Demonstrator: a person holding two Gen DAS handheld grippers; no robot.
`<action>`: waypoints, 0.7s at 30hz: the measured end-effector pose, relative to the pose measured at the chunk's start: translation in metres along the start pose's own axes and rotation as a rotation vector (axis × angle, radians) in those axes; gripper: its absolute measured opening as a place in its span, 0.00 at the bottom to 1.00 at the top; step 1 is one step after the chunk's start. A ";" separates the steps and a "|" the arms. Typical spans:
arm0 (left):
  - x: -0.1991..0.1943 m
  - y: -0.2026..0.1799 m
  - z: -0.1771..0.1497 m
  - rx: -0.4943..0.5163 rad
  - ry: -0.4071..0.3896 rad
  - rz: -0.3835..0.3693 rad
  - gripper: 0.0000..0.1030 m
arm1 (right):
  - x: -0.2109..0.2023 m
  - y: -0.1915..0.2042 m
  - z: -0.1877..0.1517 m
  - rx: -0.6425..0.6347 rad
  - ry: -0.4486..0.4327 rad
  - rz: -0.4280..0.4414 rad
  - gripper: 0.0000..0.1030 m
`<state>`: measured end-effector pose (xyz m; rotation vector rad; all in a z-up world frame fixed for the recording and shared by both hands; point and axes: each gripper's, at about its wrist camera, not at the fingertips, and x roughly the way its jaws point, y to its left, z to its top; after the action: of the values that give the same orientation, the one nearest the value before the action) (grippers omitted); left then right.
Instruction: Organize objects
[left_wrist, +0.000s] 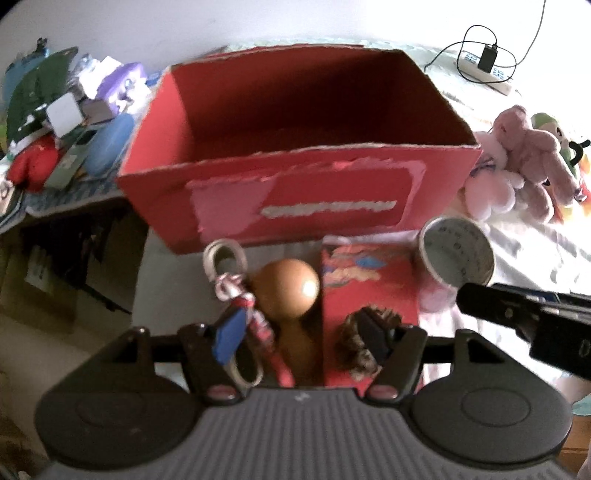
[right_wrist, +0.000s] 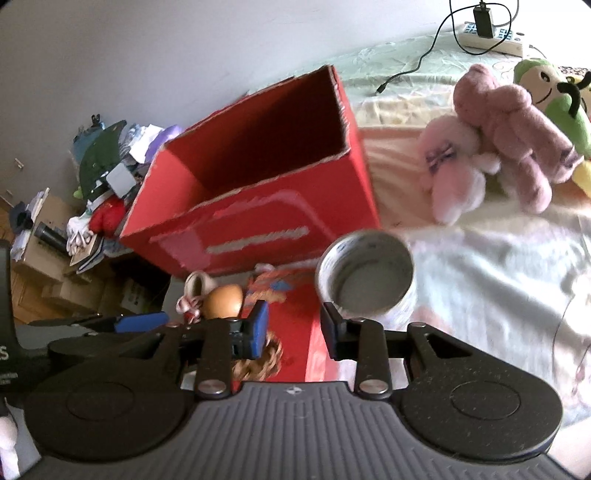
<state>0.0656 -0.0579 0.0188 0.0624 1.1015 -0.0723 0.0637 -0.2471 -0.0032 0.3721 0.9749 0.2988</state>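
The left hand-held gripper hangs spread and empty over a wooden ball, a keyring and a brown scrunchie on a red packet. The right hand-held gripper, jaws parted and empty, sits just short of the tin. Beyond stands the open red box on the bed.

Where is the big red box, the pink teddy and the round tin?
red box (left_wrist: 295, 199): left wrist view, on its front wall.
pink teddy (right_wrist: 506, 122): right wrist view, on its body.
round tin (right_wrist: 365, 273): right wrist view, on its inside.
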 end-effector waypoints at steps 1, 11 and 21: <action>-0.002 0.003 -0.003 0.001 -0.002 0.002 0.68 | 0.000 0.003 -0.004 0.004 -0.001 -0.003 0.35; -0.013 0.022 -0.034 0.015 -0.005 -0.017 0.77 | -0.010 0.017 -0.048 0.056 -0.019 -0.032 0.36; -0.014 0.029 -0.049 0.027 0.003 -0.038 0.78 | -0.005 0.029 -0.059 0.079 -0.017 -0.022 0.36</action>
<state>0.0181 -0.0243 0.0092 0.0659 1.1044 -0.1213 0.0092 -0.2135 -0.0165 0.4352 0.9759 0.2374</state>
